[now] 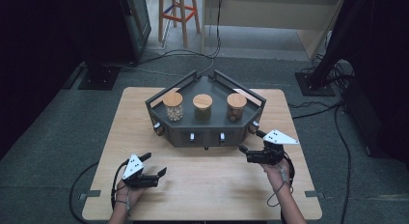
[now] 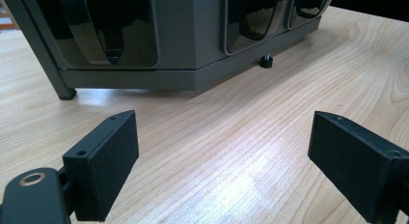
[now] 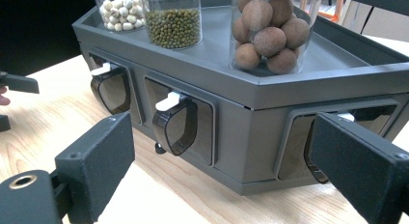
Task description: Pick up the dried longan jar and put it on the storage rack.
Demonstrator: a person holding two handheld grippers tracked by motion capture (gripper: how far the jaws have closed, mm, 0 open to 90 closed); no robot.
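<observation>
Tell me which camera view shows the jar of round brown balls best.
The right gripper view: the jar of brown balls stands close and sharp on the grey rack, each ball distinct. The high view shows that jar small, mostly its wooden lid. The left gripper view looks at the rack's lower front, below the jars.

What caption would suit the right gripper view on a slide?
Open right tool faces a grey rack carrying jars of pale beans, green beans and brown balls.

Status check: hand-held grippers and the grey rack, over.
Left hand-held gripper open, empty, short of rack. Right hand-held gripper open at grey rack front corner. Three jars on top. Path clear.
</observation>
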